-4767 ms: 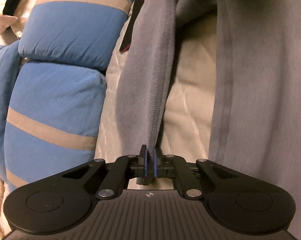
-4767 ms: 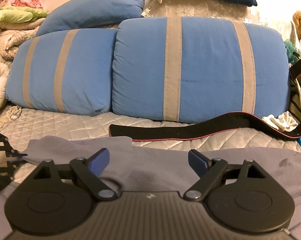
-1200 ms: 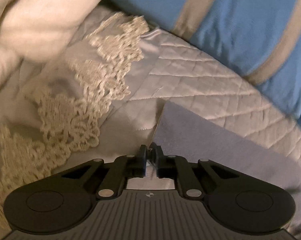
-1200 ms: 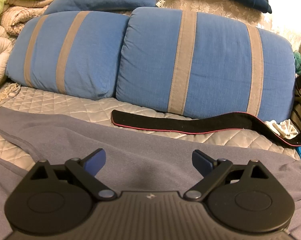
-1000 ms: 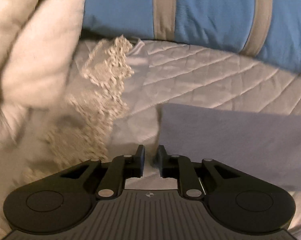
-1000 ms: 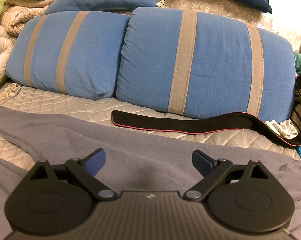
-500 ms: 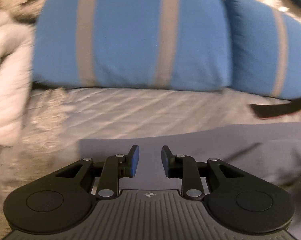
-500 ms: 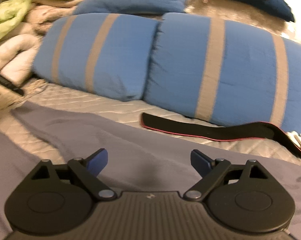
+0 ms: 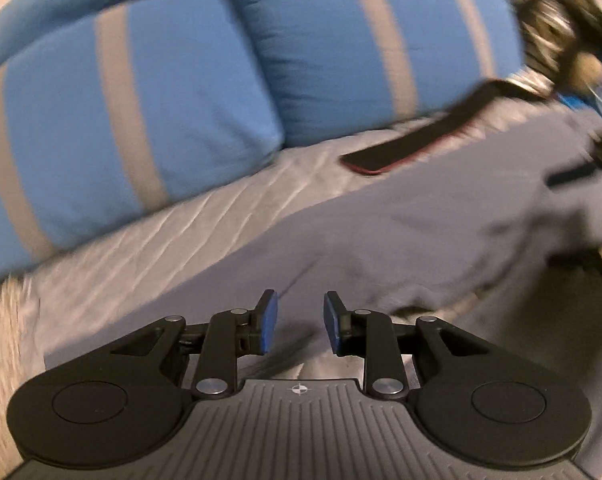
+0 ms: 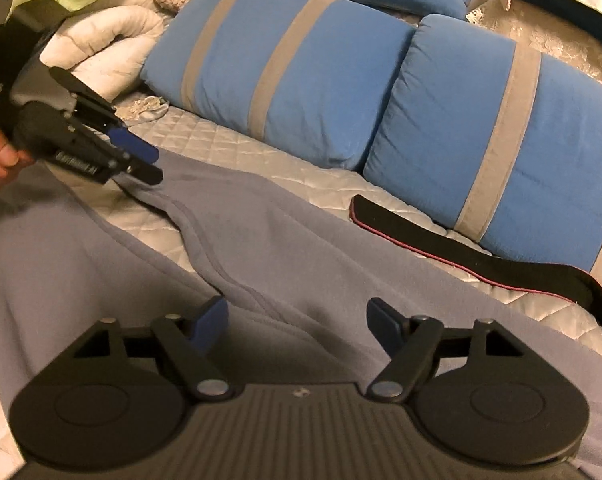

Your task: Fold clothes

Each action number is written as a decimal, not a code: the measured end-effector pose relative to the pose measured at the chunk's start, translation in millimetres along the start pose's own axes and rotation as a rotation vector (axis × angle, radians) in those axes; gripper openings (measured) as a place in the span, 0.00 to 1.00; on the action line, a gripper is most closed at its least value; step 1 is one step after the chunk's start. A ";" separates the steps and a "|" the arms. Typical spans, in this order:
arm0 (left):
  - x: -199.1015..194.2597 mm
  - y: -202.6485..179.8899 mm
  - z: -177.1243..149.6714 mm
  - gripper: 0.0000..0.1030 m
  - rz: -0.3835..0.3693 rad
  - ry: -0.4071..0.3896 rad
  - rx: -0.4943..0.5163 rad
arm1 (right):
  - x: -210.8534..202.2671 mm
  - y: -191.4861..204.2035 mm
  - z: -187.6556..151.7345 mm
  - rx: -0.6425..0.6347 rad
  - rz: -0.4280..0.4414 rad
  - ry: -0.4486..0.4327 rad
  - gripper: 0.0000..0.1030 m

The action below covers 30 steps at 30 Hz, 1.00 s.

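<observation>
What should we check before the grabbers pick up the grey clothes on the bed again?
1. Grey garment lies spread on the quilted bed cover: ok.
2. Left gripper holds nothing; its jaws are opening with only flat cloth below: ok.
3. Right gripper holds nothing; its jaws are closing over the garment's seam: ok.
4. Garment smooth enough to fold: not ok, wrinkles bunch in the left wrist view.
5. Black strap clear of the garment: cannot tell, it lies along the garment's far edge.
6. Blue striped pillows away from the garment: ok.
</observation>
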<state>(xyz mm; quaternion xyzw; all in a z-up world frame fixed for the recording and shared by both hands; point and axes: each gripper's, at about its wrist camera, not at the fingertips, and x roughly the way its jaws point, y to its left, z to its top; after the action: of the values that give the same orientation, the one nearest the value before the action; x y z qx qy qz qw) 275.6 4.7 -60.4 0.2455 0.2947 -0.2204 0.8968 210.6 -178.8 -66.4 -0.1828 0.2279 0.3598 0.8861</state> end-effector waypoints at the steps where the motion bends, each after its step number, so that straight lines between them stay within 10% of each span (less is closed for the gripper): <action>1: -2.3 -3.8 0.5 0.30 -0.011 -0.010 0.041 | -0.4 0.0 -0.6 -0.001 0.002 -0.001 0.83; 14: 8.8 -30.9 -7.8 0.31 -0.016 0.013 0.397 | -0.6 -3.7 1.2 0.022 -0.023 -0.004 0.83; 30: 11.3 -13.1 -23.1 0.31 -0.023 0.094 0.500 | -0.2 -7.5 2.7 0.042 -0.037 -0.005 0.84</action>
<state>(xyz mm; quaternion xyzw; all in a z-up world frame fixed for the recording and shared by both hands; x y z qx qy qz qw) 267.1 4.8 -88.0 0.4663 0.2752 -0.2850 0.7909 216.7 -182.6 -62.9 -0.1673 0.2301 0.3390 0.8968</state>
